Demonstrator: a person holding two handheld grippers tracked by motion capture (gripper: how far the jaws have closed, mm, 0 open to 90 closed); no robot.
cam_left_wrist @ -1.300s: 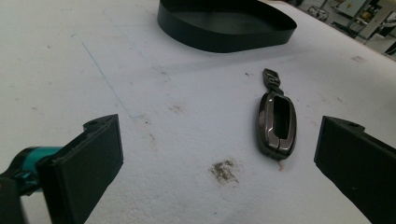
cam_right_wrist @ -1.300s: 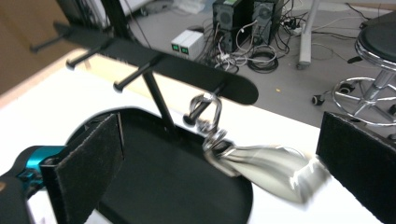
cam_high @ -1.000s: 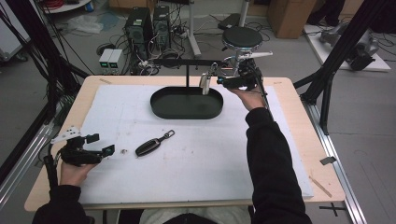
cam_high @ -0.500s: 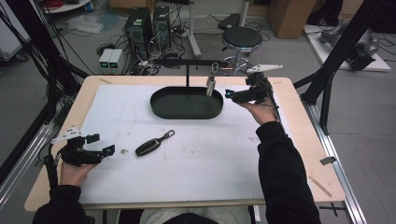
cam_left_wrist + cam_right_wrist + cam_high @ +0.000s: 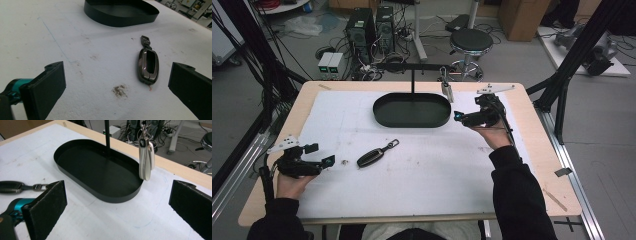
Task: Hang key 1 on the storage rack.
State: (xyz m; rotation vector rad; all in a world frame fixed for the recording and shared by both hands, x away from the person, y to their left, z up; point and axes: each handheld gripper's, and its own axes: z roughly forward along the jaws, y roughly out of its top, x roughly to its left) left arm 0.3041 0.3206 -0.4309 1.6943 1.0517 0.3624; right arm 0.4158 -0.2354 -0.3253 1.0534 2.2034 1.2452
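The left gripper (image 5: 328, 161) lies low on the white mat (image 5: 437, 165), at its left edge. Its jaws are wide apart and hold nothing. The dark key fob (image 5: 148, 65) lies flat on the mat just ahead of them, nearer to the right jaw, not touching it.

The right gripper (image 5: 457, 116) is held near the right end of the black oval tray (image 5: 412, 111). Its jaws are also wide open and empty. A pale fob (image 5: 145, 157) hangs from the stand (image 5: 413, 80) over the tray's end, between the jaws but farther off. Its top is cut off in the right gripper view. A small speck beside the left gripper is too small to identify.
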